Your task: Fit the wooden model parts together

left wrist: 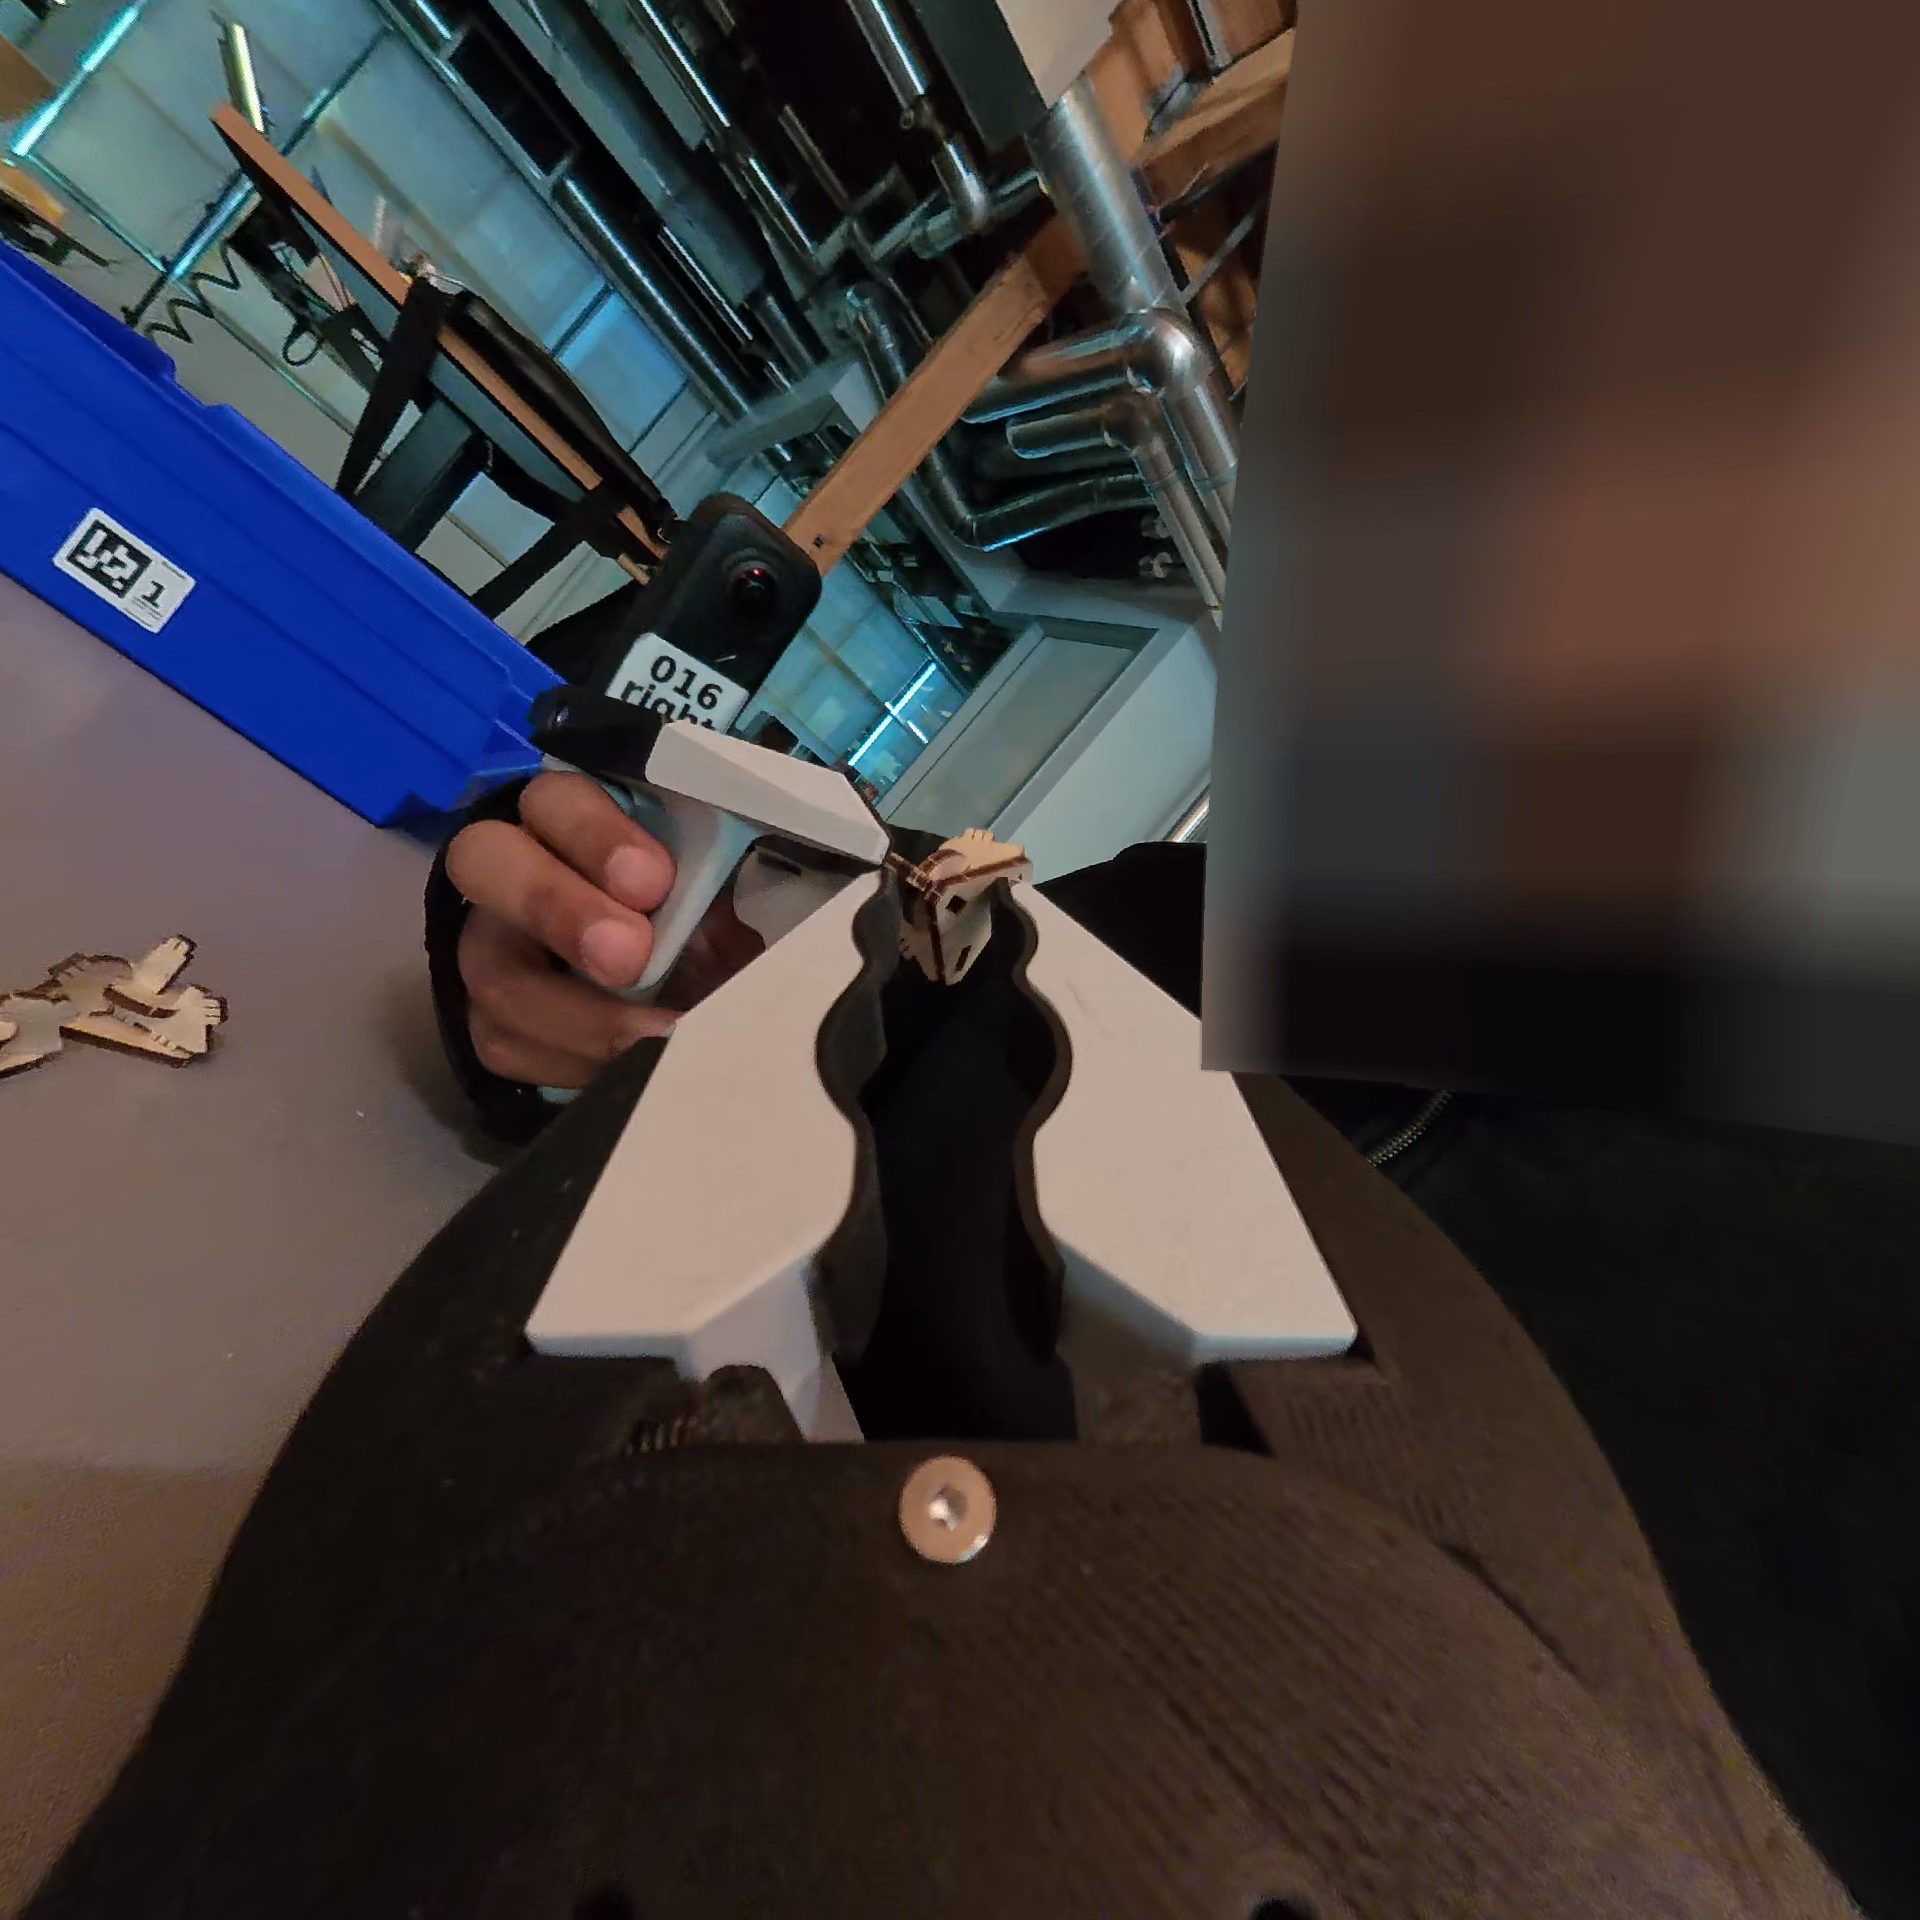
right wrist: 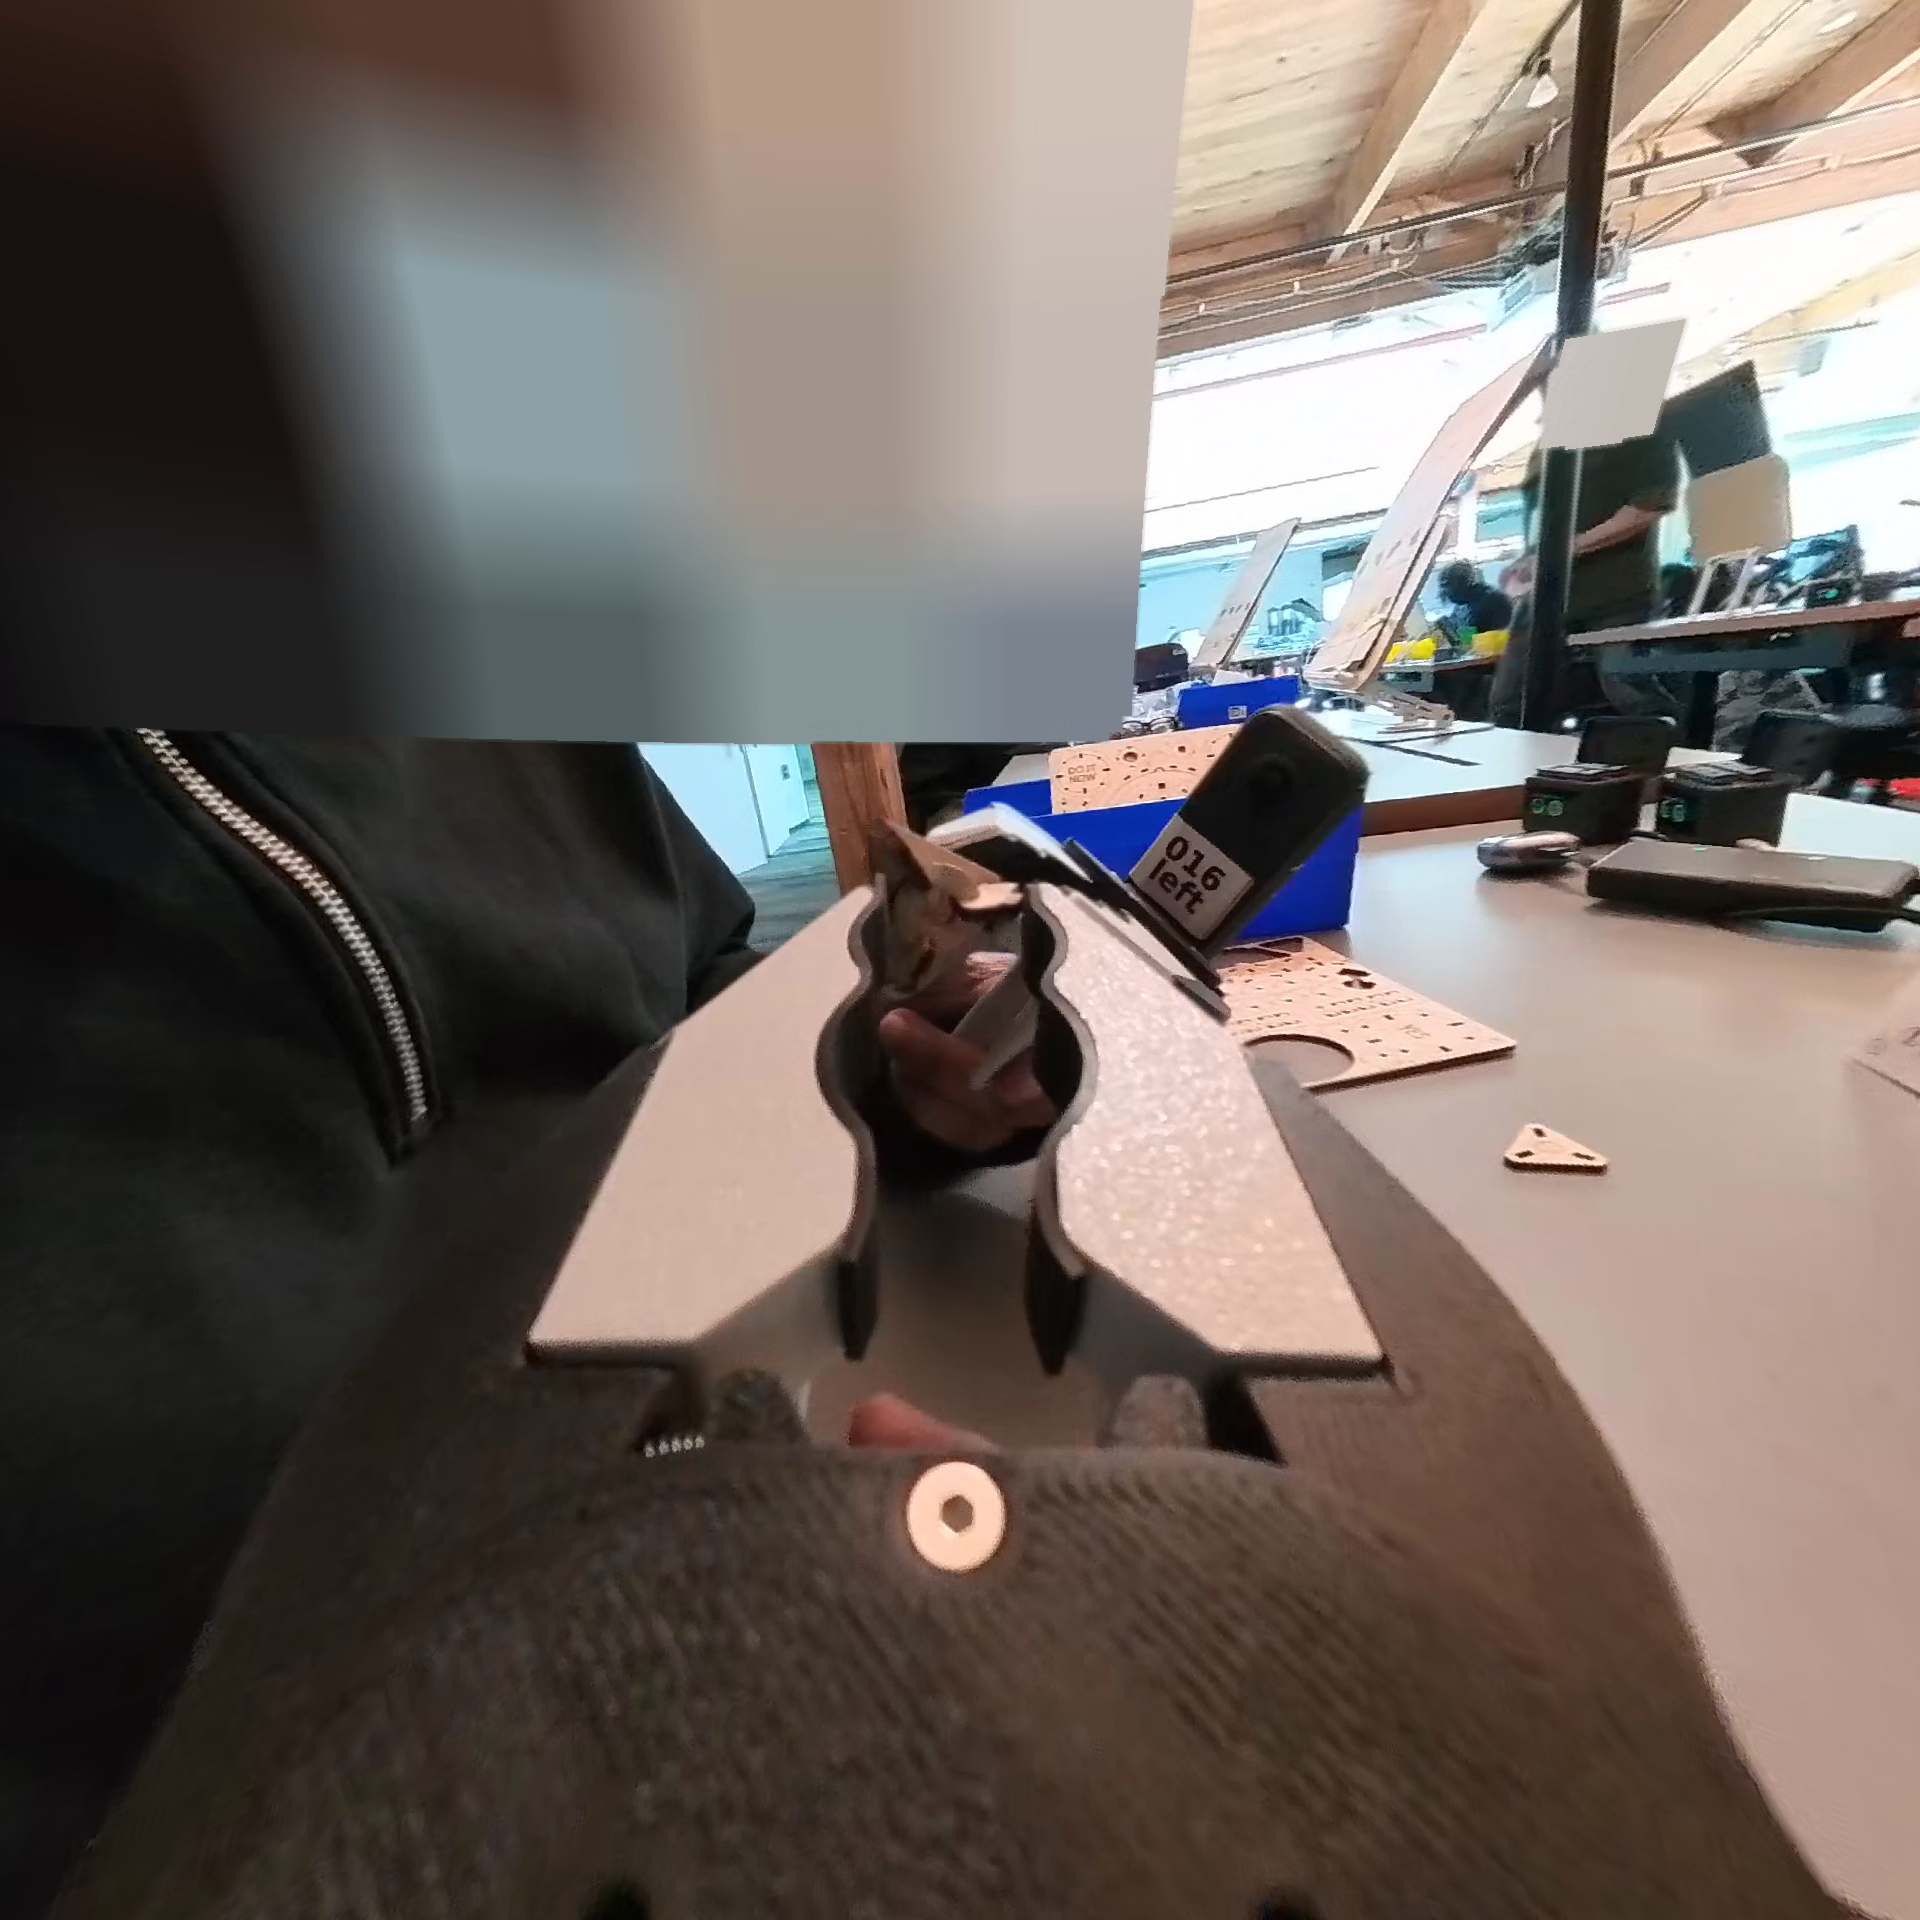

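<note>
A small pale wooden assembly [left wrist: 951,914] of interlocked laser-cut pieces is held in the air in front of a person's dark jacket. My left gripper [left wrist: 953,899] is shut on it, with the assembly between its white fingertips. My right gripper [right wrist: 951,909] is also shut on the assembly [right wrist: 914,925], which lies against its left pad. In the left wrist view the right gripper [left wrist: 881,854] comes in from the left, held by a hand [left wrist: 551,914], and its tip meets the assembly's upper left edge. In the right wrist view the left gripper [right wrist: 997,831] comes in from the right.
A blue bin [left wrist: 260,623] and several loose wooden pieces [left wrist: 114,1003] are on the grey table [left wrist: 208,1195]. The right wrist view shows a wooden sheet with cut-outs [right wrist: 1371,1023], a small triangular wooden piece [right wrist: 1555,1151], a blue bin [right wrist: 1309,883] and black devices [right wrist: 1756,883]. Only a small space, under 4 cm, lies between the two pairs of fingers.
</note>
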Demonstrator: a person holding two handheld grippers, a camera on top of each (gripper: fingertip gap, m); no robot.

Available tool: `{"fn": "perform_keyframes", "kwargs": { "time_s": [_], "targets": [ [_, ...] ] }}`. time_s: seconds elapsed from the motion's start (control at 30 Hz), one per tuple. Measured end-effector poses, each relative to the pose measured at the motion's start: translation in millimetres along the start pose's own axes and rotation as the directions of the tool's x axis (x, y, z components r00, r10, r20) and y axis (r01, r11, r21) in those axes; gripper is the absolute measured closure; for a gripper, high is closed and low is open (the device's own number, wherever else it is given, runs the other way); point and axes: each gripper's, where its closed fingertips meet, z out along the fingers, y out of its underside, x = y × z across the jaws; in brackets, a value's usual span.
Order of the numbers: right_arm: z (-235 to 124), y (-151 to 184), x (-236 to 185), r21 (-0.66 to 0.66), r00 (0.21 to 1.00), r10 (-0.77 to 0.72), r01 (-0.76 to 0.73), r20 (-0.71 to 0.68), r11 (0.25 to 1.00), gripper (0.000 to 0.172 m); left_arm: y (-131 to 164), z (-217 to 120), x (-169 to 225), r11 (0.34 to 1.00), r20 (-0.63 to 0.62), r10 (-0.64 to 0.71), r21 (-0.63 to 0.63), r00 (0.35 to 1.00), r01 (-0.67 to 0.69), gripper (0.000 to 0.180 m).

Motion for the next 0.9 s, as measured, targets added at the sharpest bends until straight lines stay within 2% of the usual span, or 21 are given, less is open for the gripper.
{"fn": "perform_keyframes", "kwargs": {
  "time_s": [0.13,0.37,0.53,0.6,0.73,0.9],
  "targets": [
    [-1.1,-1.5,5.3,0.009,1.0,0.004,-0.003,-0.031,1.0,0.149,-3.5,-3.2,0.4,1.0,0.005,0.015,0.018,1.0,-0.015,0.174],
    [-3.1,-1.4,17.0,0.003,0.993,-0.028,0.028,-0.116,1.0,0.147,-9.2,-8.1,-0.4,0.996,0.05,0.081,0.042,0.995,-0.083,0.176],
    [-1.7,-4.1,24.2,-0.003,0.959,-0.171,0.175,-0.226,0.985,0.121,-24.3,-18.2,-2.5,0.979,0.118,0.139,0.135,0.983,-0.154,0.177],
    [0.5,-3.9,26.4,-0.017,0.928,-0.249,0.255,-0.278,0.967,0.117,-28.2,-20.4,-2.5,0.971,0.133,0.154,0.163,0.979,-0.174,0.178],
    [2.6,-10.3,28.6,0.017,0.897,-0.284,0.307,-0.338,0.951,0.12,-26.9,-14.5,1.2,0.958,0.127,0.181,0.202,0.975,-0.204,0.178],
    [2.8,-14.9,21.2,0.046,0.897,-0.308,0.339,-0.318,0.94,0.133,-18.2,-1.4,1.6,0.957,0.064,0.129,0.255,0.99,-0.141,0.178]
  ]
}}
